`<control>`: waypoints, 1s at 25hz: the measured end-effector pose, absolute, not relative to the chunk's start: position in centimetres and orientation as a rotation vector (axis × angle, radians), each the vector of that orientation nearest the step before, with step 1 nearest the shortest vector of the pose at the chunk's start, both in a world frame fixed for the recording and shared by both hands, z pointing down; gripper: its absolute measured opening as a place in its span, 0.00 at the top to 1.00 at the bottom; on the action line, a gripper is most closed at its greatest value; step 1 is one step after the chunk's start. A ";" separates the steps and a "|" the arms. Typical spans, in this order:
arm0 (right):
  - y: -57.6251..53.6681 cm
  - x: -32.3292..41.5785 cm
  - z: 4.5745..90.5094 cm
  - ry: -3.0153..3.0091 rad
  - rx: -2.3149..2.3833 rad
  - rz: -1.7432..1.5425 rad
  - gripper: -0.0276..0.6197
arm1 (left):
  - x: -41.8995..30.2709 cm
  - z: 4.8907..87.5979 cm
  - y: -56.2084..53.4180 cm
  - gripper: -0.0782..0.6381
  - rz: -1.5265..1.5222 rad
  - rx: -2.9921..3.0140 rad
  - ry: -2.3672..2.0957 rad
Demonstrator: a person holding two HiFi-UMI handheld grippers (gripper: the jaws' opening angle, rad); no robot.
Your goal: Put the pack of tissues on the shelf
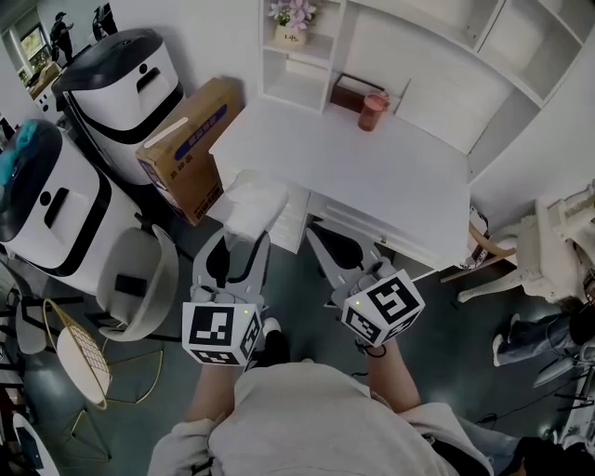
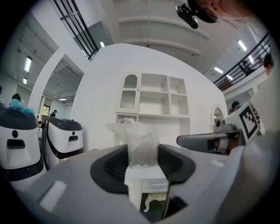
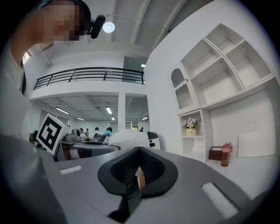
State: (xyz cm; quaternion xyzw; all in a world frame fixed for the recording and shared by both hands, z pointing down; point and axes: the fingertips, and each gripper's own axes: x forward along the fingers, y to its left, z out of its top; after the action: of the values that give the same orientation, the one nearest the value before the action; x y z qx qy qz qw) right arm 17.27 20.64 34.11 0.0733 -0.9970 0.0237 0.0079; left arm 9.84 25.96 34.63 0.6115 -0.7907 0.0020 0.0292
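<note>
Okay, head view: my left gripper pinches the pack of tissues in the air, just beside the near edge of the white tabletop. My right gripper is close beside it.
Shelf: the white shelf stands at the tabletop's far side, flowers in one compartment, pink bottle on the tabletop at its foot.
Left gripper view: my jaws are spread wide, pads pressing both sides of the pack of tissues, with the shelf straight ahead.
Right gripper view: my right gripper has its jaws pressed together, nothing between them. The pack of tissues is off to my left, well apart from the shelf.
</note>
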 end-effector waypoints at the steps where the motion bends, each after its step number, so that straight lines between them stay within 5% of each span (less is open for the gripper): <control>1: 20.2 17.0 34.0 -3.118 0.239 0.083 0.95 | 9.5 34.6 25.6 0.62 0.007 1.888 -2.436; 25: 13.2 8.9 33.4 -3.144 0.353 0.077 0.96 | 1.2 34.2 17.0 0.62 0.003 2.039 -2.343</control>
State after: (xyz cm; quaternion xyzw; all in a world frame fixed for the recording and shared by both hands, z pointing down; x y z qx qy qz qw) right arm 8.86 13.22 33.41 0.1116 -0.9934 0.0244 -0.0115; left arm 1.22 16.99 34.19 0.6564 -0.7542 0.0009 0.0176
